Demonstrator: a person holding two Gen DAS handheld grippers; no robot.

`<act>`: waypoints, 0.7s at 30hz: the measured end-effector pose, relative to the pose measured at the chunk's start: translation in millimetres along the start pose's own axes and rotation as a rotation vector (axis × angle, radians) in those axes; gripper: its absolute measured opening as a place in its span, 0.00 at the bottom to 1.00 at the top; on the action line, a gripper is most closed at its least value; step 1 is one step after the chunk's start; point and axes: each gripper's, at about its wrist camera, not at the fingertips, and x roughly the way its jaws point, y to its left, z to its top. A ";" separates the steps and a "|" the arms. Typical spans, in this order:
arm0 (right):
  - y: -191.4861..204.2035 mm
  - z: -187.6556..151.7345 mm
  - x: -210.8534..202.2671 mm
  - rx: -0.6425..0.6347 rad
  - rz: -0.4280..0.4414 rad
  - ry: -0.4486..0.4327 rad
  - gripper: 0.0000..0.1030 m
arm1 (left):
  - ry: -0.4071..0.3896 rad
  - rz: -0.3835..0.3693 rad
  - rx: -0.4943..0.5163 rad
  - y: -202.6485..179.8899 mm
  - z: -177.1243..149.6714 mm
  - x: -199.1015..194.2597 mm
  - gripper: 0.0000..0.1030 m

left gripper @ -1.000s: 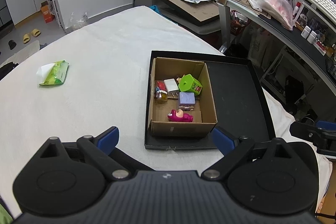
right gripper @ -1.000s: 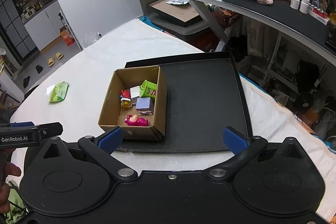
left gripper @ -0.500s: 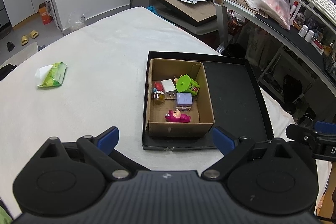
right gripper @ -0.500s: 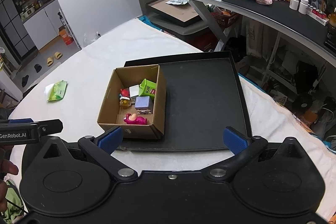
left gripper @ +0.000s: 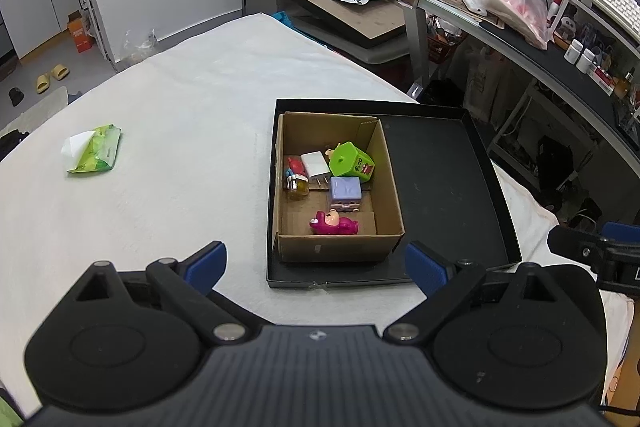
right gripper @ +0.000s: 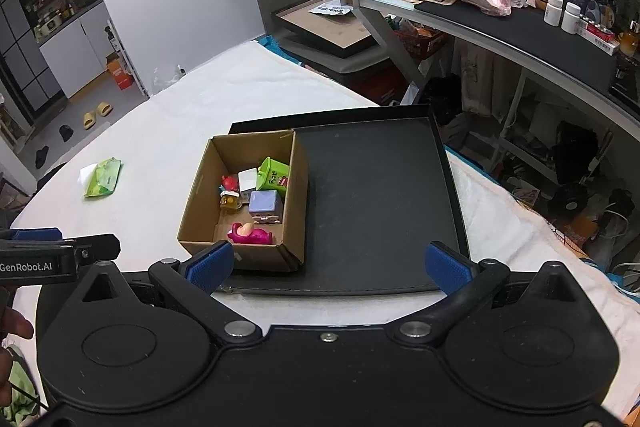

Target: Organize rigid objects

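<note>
Cardboard box [left gripper: 340, 247] of toys is set in a black tray [left gripper: 440, 187]; left gripper [left gripper: 316, 263] and right gripper [right gripper: 328, 267] are held wide open, empty.

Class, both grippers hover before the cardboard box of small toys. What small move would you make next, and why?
Probably lower the left gripper toward the pink toy. Both grippers are open and hold nothing, the left one faces the cardboard box almost squarely, and the pink toy lies nearest the front wall, apart from the other items, so it looks easiest to reach first.
</note>
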 end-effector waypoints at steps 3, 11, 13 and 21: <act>-0.9 -0.3 0.6 0.004 -0.003 -0.003 1.00 | 0.003 0.001 0.001 -0.7 -1.1 0.4 0.92; -1.6 -0.2 3.9 0.009 -0.011 -0.001 1.00 | 0.002 0.000 0.001 -1.0 -1.8 -0.1 0.92; -1.5 -0.4 4.3 0.009 -0.016 -0.001 1.00 | 0.004 0.003 0.001 -1.1 -2.2 0.3 0.93; -1.6 -1.0 5.8 0.004 -0.023 -0.003 1.00 | 0.012 0.005 0.003 -2.4 -4.2 3.1 0.92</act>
